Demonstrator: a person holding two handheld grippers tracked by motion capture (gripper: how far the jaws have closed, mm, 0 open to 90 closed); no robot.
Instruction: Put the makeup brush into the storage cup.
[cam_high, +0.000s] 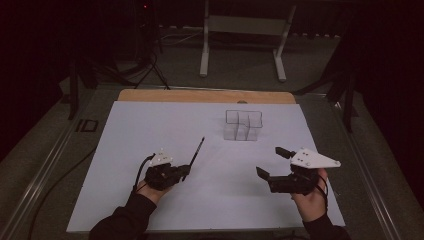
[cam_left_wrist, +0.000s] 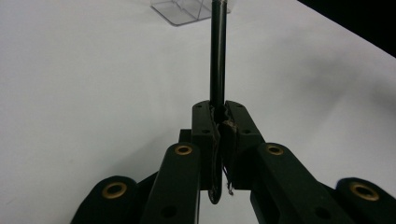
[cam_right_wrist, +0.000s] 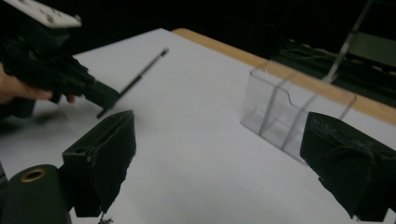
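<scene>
High view: white surface (cam_high: 150, 125) w/ a wooden edge at the far side. Left tool (cam_high: 186, 172) sat at lower left, held by the person's left hand (cam_high: 150, 190), jaws clamped on a thin black pen (cam_high: 197, 152). Pen stuck out fwd and slightly right, toward a clear plastic organizer (cam_high: 243, 125) w/ several compartments, standing in the far-centre part of the surface, well apart from the pen tip. Right tool (cam_high: 272, 162) at lower right, in the right hand (cam_high: 312, 200), jaws spread wide w/ nothing between them; grey three-cornered plate on top. White frame legs stood on the floor beyond the surface.

Left gripper view: both black jaws pressed together on the pen (cam_left_wrist: 217, 56) at its near end; shaft ran straight up the frame, above the white surface (cam_left_wrist: 93, 70). A corner of the clear organizer (cam_left_wrist: 182, 11) showed at the top, near the pen's far end.

Right gripper view: jaws wide apart, nothing in the gap. Organizer (cam_right_wrist: 289, 112) stood ahead-right, near the wooden edge, empty as far as could be seen. Left tool (cam_right_wrist: 105, 95) at upper left, gripping the pen (cam_right_wrist: 140, 74), which pointed away over the surface.
</scene>
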